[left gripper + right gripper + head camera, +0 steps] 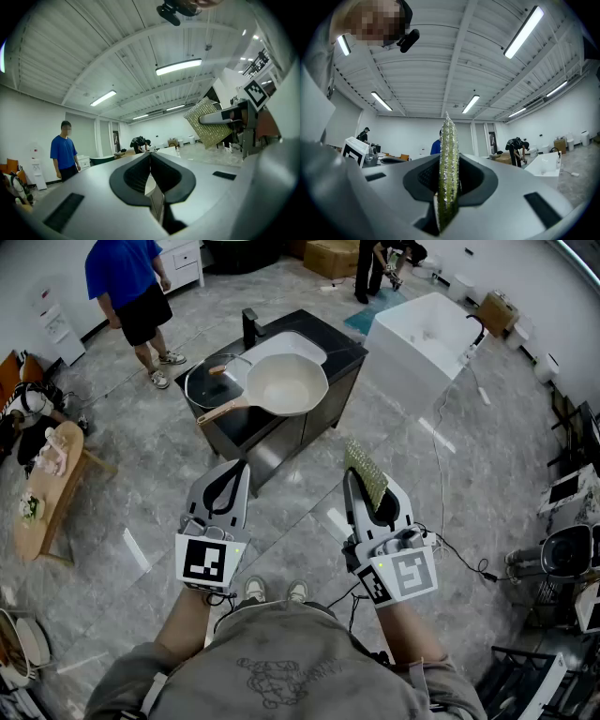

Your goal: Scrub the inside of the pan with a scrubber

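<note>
Ahead, dark counter (343,354) with pan (286,385) on grey marble floor (150,484).

Open lab-like hall, tiled floor (141,493), strip lights (524,32), freestanding sink counter (343,352), trailing cables (437,460)

My left tool (240,470) is held over the grey floor (141,474), jaws together and nothing between them. My right tool (361,486) is clamped on the scrubber (366,472), which juts out past its jaws. Both are well apart from the dark desk (342,352) ahead. The cream pan (286,385) sits on it, wooden handle toward me, with a glass lid (208,385) just beside it.
</note>
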`<state>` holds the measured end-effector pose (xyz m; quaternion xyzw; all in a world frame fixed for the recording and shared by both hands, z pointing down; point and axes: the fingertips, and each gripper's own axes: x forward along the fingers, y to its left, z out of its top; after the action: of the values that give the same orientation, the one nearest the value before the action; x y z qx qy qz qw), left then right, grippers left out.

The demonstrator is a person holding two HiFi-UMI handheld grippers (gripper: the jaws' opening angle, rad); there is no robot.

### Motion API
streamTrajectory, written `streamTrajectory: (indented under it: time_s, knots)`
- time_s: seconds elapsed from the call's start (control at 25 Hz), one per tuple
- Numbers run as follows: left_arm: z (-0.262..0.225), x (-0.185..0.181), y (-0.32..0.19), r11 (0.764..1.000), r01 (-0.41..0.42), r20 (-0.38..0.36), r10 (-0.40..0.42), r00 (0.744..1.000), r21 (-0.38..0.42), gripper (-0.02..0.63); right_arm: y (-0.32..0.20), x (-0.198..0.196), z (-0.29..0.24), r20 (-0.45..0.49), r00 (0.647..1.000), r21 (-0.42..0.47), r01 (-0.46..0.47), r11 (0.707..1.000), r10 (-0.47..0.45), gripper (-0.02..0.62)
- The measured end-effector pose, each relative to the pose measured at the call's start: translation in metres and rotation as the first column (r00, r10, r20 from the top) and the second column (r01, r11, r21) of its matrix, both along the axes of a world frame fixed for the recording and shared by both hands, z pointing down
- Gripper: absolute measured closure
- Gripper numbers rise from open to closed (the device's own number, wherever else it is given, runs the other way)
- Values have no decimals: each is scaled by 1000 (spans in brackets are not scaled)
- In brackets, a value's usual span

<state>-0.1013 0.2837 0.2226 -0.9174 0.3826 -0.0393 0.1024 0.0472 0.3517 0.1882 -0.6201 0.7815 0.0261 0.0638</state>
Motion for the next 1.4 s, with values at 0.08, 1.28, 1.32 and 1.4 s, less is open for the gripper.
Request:
streamTrajectory:
  time_s: [0.08, 1.28, 1.32, 1.4]
  knots:
    - [1, 3, 1, 1000, 4, 3, -4, 1000, -16, 588, -1, 3, 1, 16, 1000, -2, 2, 1000, -2, 520]
    - [17, 65, 8, 997, 68, 48, -66, 997, -25, 586, -7, 73, 34, 56, 996, -34, 66, 997, -64, 518]
    - [17, 65, 7, 997, 70, 46, -69, 997, -25, 586, -9, 73, 34, 55, 996, -33, 70, 997, -68, 518]
    - [17, 64, 4, 997, 76, 43, -74, 996, -28, 588, -15, 72, 33, 55, 996, -31, 76, 997, -74, 518]
